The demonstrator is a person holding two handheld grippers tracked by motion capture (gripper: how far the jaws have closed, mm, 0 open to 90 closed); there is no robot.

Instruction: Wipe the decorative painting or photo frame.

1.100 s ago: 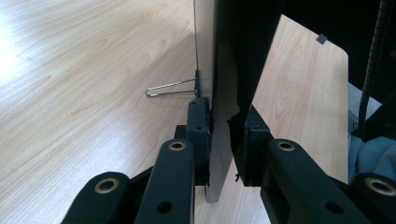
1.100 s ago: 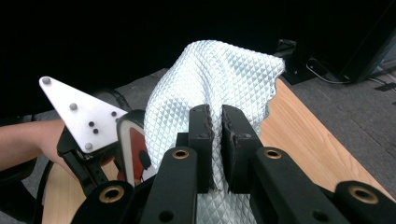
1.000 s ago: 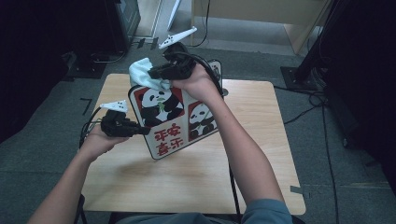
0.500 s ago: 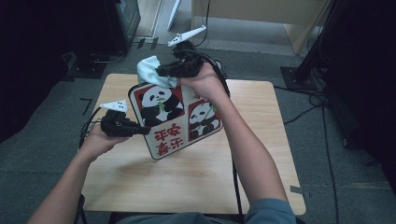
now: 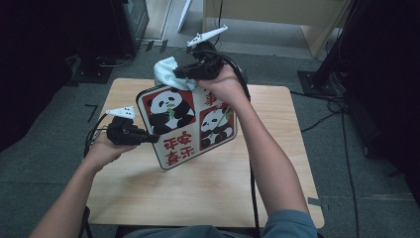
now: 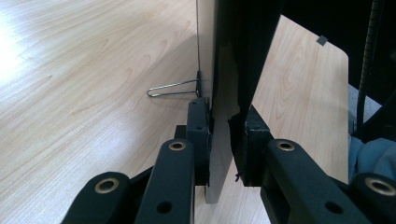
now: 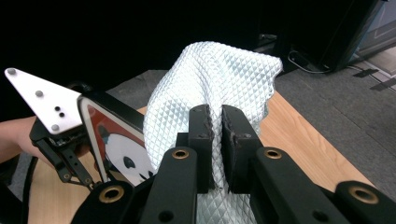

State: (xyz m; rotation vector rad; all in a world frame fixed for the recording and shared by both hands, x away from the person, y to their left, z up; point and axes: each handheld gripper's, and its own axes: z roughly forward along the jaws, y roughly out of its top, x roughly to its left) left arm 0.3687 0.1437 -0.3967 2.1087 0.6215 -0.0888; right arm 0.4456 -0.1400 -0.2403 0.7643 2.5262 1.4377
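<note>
A rounded square board (image 5: 190, 124) printed with pandas and red characters is held tilted above the wooden table (image 5: 208, 198). My left gripper (image 5: 148, 137) is shut on its left edge; in the left gripper view the jaws (image 6: 224, 126) clamp the thin board (image 6: 223, 70), with a wire stand (image 6: 170, 88) on its back. At the board's top edge my right gripper (image 5: 181, 73) is shut on a pale quilted cloth (image 5: 167, 72). The right gripper view has the jaws (image 7: 218, 121) pinching a fold of the cloth (image 7: 224, 70), with the board (image 7: 116, 142) lower left.
Grey floor surrounds the table, with cables (image 5: 327, 99) trailing at the right. A dark cabinet (image 5: 126, 20) stands at the back left and pale wooden furniture (image 5: 277, 15) at the back. A black stand (image 5: 341, 49) rises at the right.
My right gripper has carried the cloth rightward along the board's top edge. The left gripper and the board have stayed where they were.
</note>
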